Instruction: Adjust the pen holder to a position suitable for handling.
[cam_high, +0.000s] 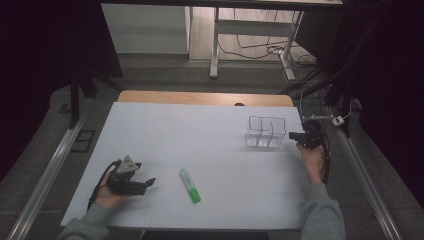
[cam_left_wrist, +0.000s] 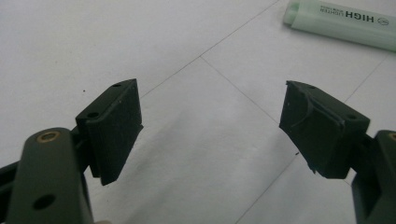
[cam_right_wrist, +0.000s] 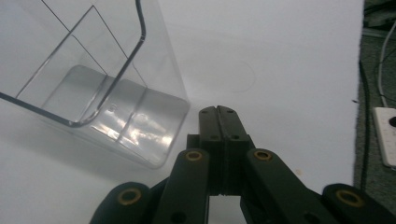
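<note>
Near the table's front edge, a green highlighter (cam_high: 190, 185) lies flat just right of the left gripper (cam_high: 149, 183), jaws spread as if ready to take it. Far right, the right gripper (cam_high: 292, 135), jaws pressed together and empty, sits beside a clear divided box (cam_high: 265, 132), probably the pen's destination.

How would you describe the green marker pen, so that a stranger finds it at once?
Start at the white table. On its near half, right of the left tongs, lies the highlighter, flat and alone. It is the table's one coloured thing: pale green body, brighter green cap.
</note>
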